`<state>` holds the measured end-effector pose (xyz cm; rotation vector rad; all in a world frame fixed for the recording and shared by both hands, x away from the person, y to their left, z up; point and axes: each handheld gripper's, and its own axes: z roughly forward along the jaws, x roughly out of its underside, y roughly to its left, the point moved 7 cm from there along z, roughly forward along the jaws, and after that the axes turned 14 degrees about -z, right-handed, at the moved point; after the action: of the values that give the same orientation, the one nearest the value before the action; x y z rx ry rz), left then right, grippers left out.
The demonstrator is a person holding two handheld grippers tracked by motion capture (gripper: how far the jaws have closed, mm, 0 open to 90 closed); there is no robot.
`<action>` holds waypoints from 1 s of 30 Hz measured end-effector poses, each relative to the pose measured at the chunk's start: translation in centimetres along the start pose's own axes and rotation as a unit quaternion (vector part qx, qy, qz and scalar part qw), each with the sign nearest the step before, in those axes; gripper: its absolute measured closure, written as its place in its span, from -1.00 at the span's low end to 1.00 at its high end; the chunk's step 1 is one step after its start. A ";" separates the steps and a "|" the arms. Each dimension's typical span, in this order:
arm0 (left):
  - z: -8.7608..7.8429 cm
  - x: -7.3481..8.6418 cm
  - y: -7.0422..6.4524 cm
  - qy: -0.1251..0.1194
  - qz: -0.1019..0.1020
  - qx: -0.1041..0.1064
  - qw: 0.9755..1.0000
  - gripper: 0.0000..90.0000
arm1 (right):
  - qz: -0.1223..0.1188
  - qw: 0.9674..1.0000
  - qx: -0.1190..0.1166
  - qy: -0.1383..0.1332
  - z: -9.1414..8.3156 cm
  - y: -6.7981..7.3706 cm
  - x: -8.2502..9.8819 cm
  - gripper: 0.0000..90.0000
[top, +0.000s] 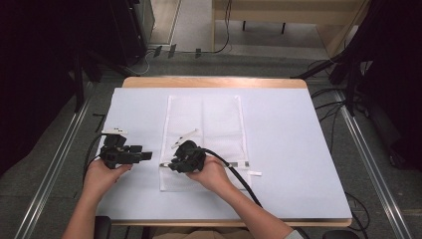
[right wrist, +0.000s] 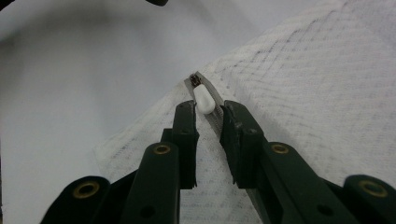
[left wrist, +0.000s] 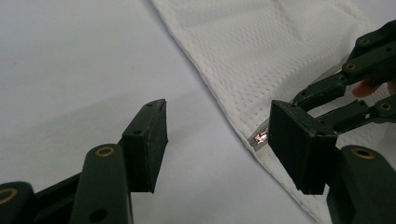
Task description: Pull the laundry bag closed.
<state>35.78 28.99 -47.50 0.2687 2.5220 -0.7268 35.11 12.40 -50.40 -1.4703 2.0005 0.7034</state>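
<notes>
Currently, one white mesh bag (top: 205, 129), right tool (right wrist: 208, 114) nearly clenched around one zipper pull (right wrist: 203, 100), left tool (left wrist: 217, 140) released.

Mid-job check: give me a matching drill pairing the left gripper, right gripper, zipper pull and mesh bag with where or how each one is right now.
Things:
1. left gripper
2. right gripper
3. zipper pull
4. mesh bag

Places or states:
A. white, at the end of the zipper, between two black jaws
B. lies flat on the table cover
C. jaws wide apart, nothing between them, beside the bag's edge
D. jaws narrow, one on either side of a small white piece

Pairs: 1-C, 2-D, 3-A, 4-B
</notes>
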 end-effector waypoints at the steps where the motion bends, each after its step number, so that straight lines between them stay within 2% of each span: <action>1: 0.0 0.0 0.0 0.000 0.000 0.000 1.000 -0.14 | 0.001 1.000 -0.002 0.000 0.1 0.0 0.0 0.70; 8: 0.0 0.0 0.0 0.002 0.000 0.001 1.000 -0.15 | 0.008 1.000 -0.005 0.011 0.9 0.0 0.2 0.68; 11: 0.1 0.0 0.0 0.002 -0.001 0.001 1.000 -0.15 | 0.010 1.000 -0.006 0.005 1.1 0.0 0.0 0.69; 25: -0.2 0.0 0.4 -0.002 -0.005 0.000 1.000 -0.15 | 0.004 1.000 -0.009 0.006 2.6 0.5 -1.4 0.78; 30: -0.3 0.0 0.5 -0.001 -0.006 0.001 1.000 -0.15 | -0.009 1.000 -0.002 0.004 3.0 0.5 -1.6 0.81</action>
<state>35.85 29.53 -47.49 0.2531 2.5225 -0.7329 35.39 15.64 -51.38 -1.4928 1.9902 0.6951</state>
